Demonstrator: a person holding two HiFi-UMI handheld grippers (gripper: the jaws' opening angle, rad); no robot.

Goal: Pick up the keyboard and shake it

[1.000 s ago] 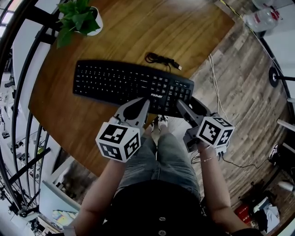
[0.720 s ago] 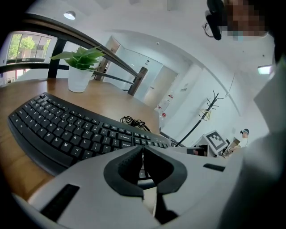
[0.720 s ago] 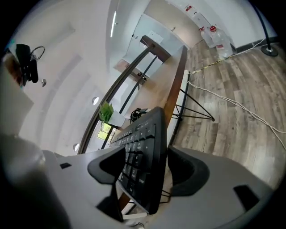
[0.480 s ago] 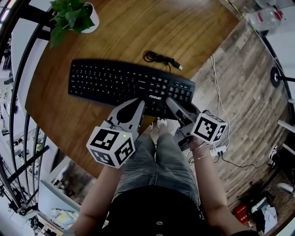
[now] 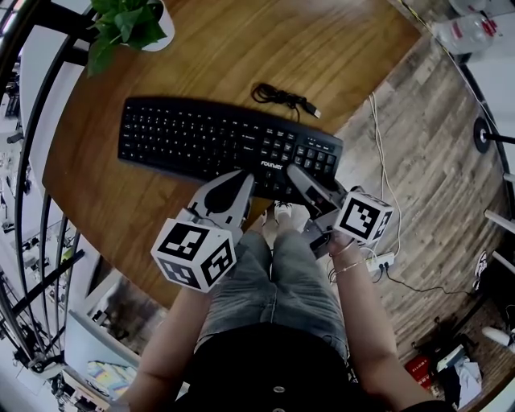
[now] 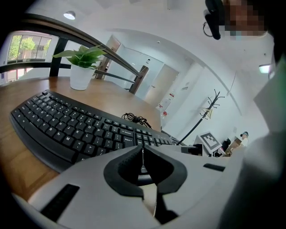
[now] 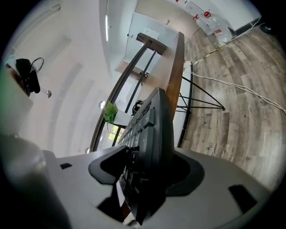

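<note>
The black keyboard point(image 5: 209, 145) lies across the round wooden table point(image 5: 241, 48), its right end near the table's edge. My right gripper point(image 5: 296, 174) comes in at that end from the front. In the right gripper view the keyboard point(image 7: 154, 127) fills the space between the jaws of the right gripper point(image 7: 149, 154), pads against its key side and its underside. My left gripper point(image 5: 245, 179) points at the middle of the front edge. Its tips point(image 6: 143, 150) are pressed together with nothing between them, and the keyboard point(image 6: 67, 129) lies just beyond.
A potted plant point(image 5: 133, 20) stands at the table's far left. The coiled keyboard cable point(image 5: 286, 98) lies behind the keyboard. Wires point(image 5: 378, 153) run over the wood floor on the right, and a water bottle point(image 5: 465, 32) stands at the far right. A dark railing point(image 5: 32, 161) curves round the left.
The right gripper has slid further onto the keyboard's right end, so the keyboard now sits deeper between its jaws. The left gripper has hardly moved and stays shut.
</note>
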